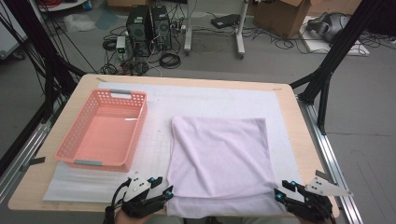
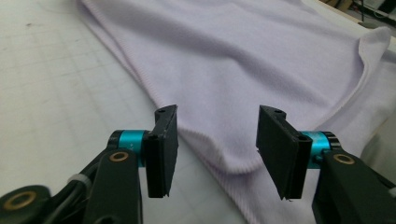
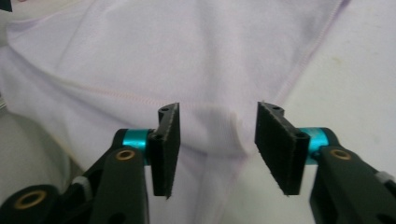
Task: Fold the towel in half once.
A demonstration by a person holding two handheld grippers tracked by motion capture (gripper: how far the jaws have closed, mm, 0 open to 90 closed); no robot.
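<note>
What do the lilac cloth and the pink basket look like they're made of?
The lilac cloth looks like soft knit fabric, perhaps fleece or cotton: matte, with a stitched hem, and it drapes in folds. The pink basket looks like moulded plastic: stiff perforated walls and a faint sheen on its floor.

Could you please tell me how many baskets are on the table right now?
1: a pink basket on the table's left side, left of the lilac cloth.
</note>
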